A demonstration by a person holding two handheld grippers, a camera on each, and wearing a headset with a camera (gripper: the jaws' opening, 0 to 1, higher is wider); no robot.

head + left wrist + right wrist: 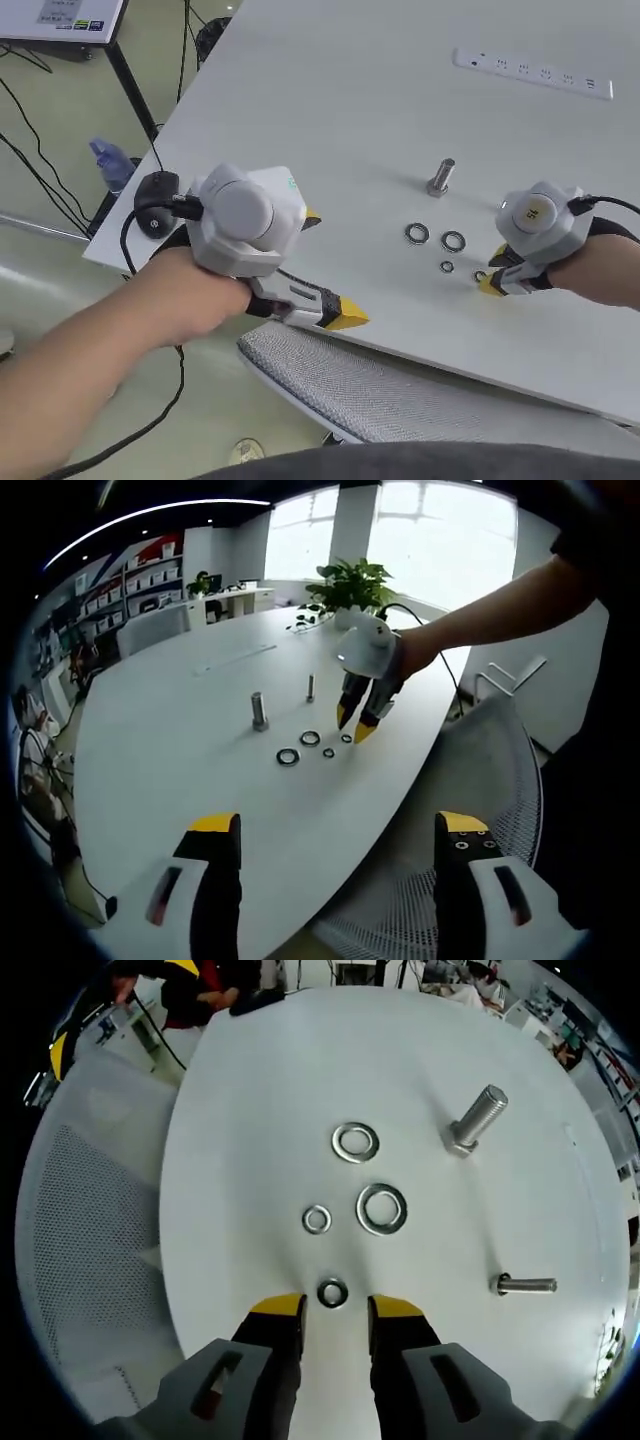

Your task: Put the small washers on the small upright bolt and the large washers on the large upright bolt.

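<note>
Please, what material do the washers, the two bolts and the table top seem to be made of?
Washers: likely steel, bright and silvery, with glints on the rings. Large bolt and small bolt: same grey metal look with a shiny shank, perhaps zinc plated. Table top: white, smooth, matte, probably laminate, but this is not certain.

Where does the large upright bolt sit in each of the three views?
Head view: large bolt right of centre, in the upper half, beyond the washers.
Left gripper view: large bolt left of centre, at mid height.
Right gripper view: large bolt at upper right, looking tilted.
Shared landmark: the two large washers lying loose near it on the white table.
</note>
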